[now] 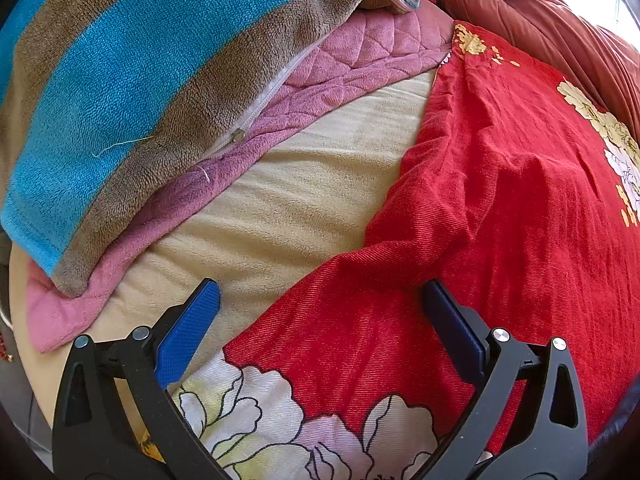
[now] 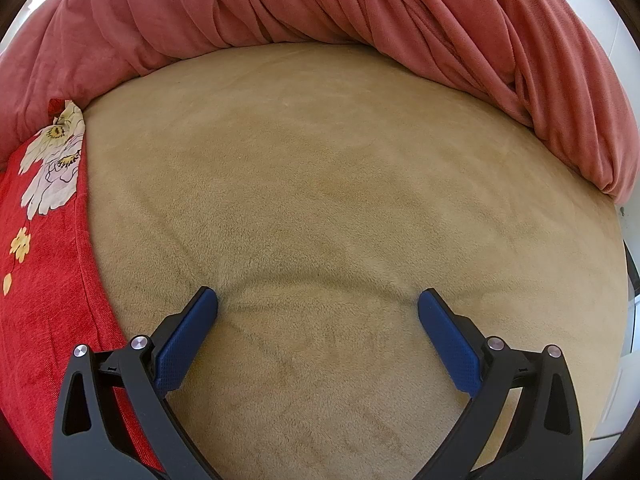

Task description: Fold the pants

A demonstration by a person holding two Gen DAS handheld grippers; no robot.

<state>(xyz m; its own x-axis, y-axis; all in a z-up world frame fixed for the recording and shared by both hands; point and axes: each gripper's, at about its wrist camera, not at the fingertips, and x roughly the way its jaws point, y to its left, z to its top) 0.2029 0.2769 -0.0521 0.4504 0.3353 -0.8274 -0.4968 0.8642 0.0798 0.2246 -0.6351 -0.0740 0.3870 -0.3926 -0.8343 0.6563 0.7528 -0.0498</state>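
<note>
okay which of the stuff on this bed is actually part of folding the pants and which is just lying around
For the job: red flowered pants, left gripper, right gripper, both open.

Just lying about: striped pillow, pink quilted blanket, bunched rust-red blanket, tan bed cover.

No words, numbers, labels or brand marks can be read anywhere in either wrist view.
</note>
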